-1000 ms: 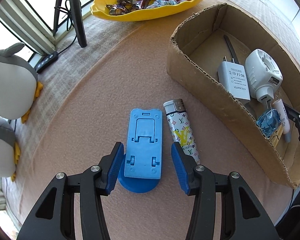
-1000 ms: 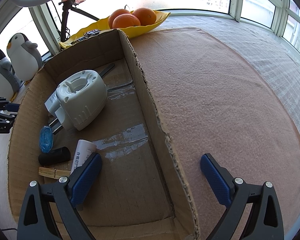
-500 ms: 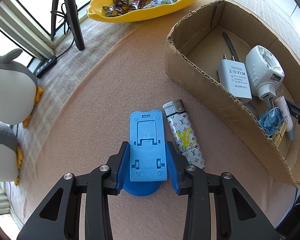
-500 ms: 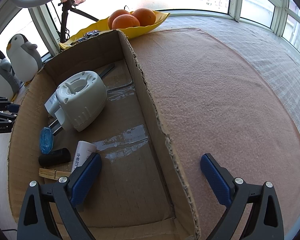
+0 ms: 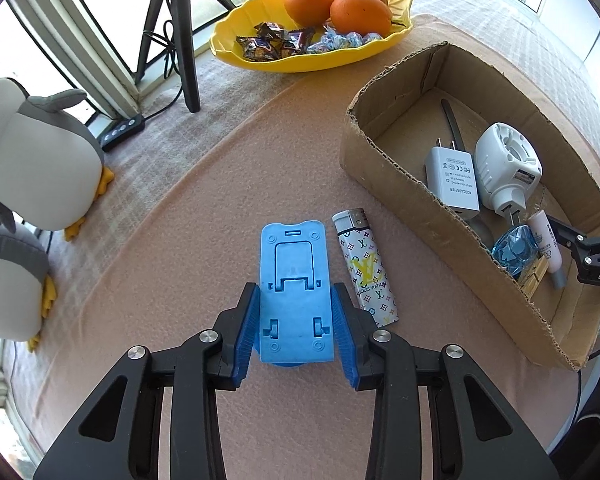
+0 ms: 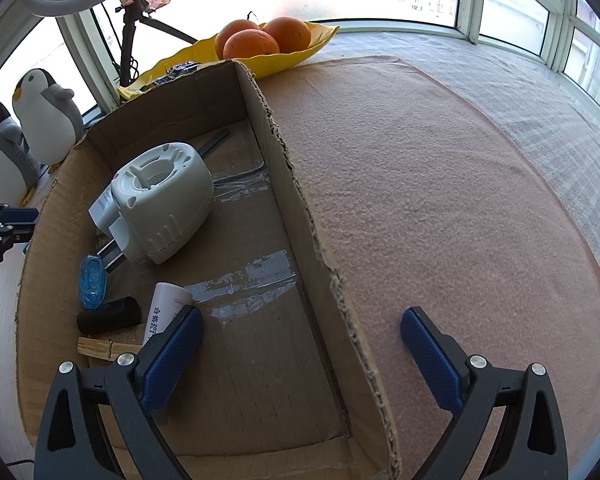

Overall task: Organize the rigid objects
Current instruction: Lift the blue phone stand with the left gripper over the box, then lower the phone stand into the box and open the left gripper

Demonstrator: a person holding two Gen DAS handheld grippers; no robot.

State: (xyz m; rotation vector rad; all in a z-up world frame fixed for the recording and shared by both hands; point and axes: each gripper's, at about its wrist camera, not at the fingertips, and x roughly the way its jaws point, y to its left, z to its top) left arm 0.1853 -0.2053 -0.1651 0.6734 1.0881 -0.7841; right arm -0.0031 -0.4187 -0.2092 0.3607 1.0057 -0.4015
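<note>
Blue plastic fills the middle of the left wrist view: a flat blue phone stand (image 5: 296, 288) sits clamped between the ribbed blue pads of the left gripper (image 5: 296, 330), the jaws narrow and pressing on its two long edges near its rounded foot. Below it spreads the peach felt mat (image 5: 204, 208). Just beside the stand, on its right and roughly parallel to it, a patterned lighter (image 5: 365, 268) lies flat on the mat, apart from the pads. Farther right stands an open cardboard box (image 5: 384, 168); inside it lie a white plug adapter (image 5: 452, 182), a white rounded plug-in device (image 5: 506, 168), a small blue bottle (image 5: 515, 248), a white tube (image 5: 544, 240) and a wooden clip (image 5: 534, 276). At the far edge of the mat a yellow dish (image 5: 340, 56) holds oranges (image 5: 360, 12) and wrapped sweets (image 5: 276, 42). Two plush penguins (image 5: 36, 152) sit at the left, and a black tripod leg (image 5: 182, 32) stands near the window.

In the right wrist view the right gripper (image 6: 302, 352) hangs with its jaws wide and nothing between the pads; it straddles the near right wall of the cardboard box (image 6: 320, 248), one blue pad inside the box, the other over the felt mat (image 6: 440, 184). On the box floor are the white plug-in device (image 6: 164, 208), the blue bottle (image 6: 93, 280), a black cylinder (image 6: 109, 315), the white tube (image 6: 165, 308) and the wooden clip (image 6: 96, 348), all gathered toward the left wall. The oranges (image 6: 252, 44) on the yellow dish (image 6: 312, 46) show beyond the box, the penguins (image 6: 46, 114) at the left. The left gripper's tip (image 6: 4, 226) peeks in at the left edge.
</note>
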